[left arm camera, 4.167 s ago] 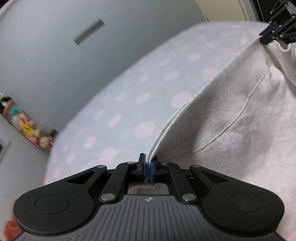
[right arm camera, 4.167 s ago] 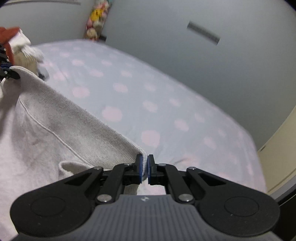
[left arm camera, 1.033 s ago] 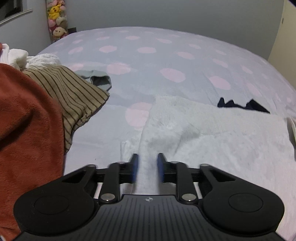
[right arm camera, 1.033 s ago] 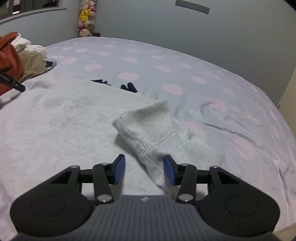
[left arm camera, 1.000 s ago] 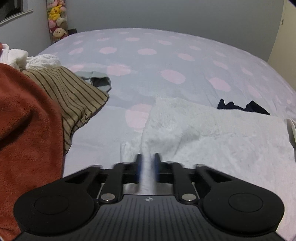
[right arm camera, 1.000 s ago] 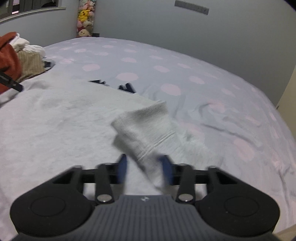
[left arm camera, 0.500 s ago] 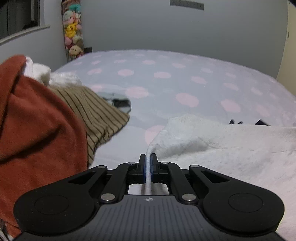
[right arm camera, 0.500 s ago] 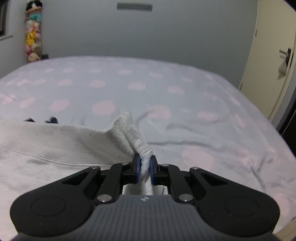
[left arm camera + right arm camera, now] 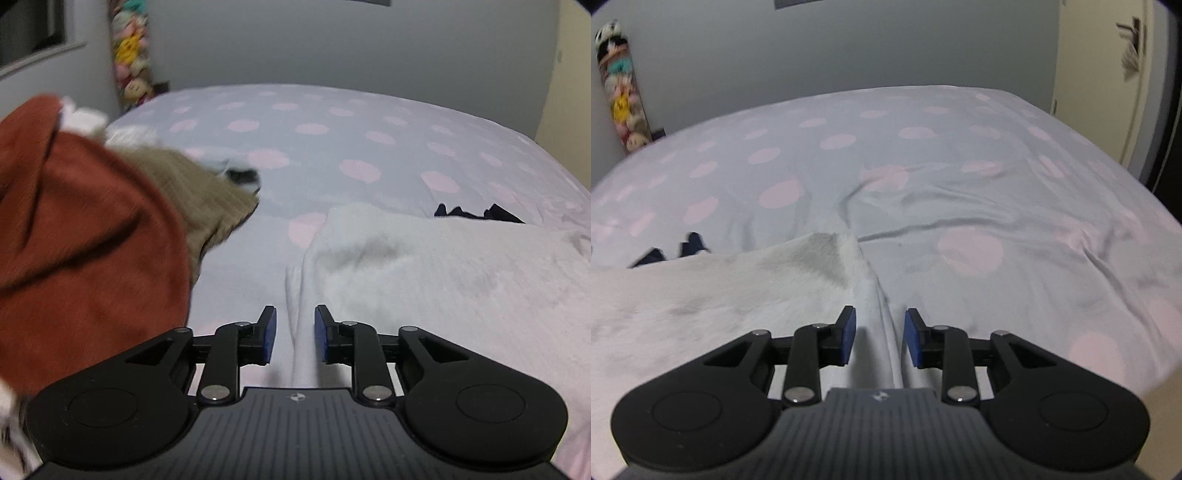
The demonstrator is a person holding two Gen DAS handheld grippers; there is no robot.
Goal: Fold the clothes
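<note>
Okay, both claws have just been opening: left claw [image 9: 294, 334] w/ pads apart, a ridge of the pale grey sweatshirt [image 9: 443, 266] running between them but not pinched; right claw [image 9: 879, 334] same story, pads spread, a fold of that garment between them, let go. Sweatshirt lies spread on the polka-dot bed [image 9: 923, 155], near edge under both cams, a dark item [image 9: 476, 214] peeking out behind its far edge. Off to the left, a rust-red garment [image 9: 81, 236] and a tan ribbed one [image 9: 207, 199] sit in a heap, waiting their turn. Looks like the release after a drag or fold — cloth set down, grip off. Next prob. means pulling clear w/o snagging the ridge, then re-gripping a sleeve or side edge to fold inward; loose knit may bunch, so pick spots carefully.
</note>
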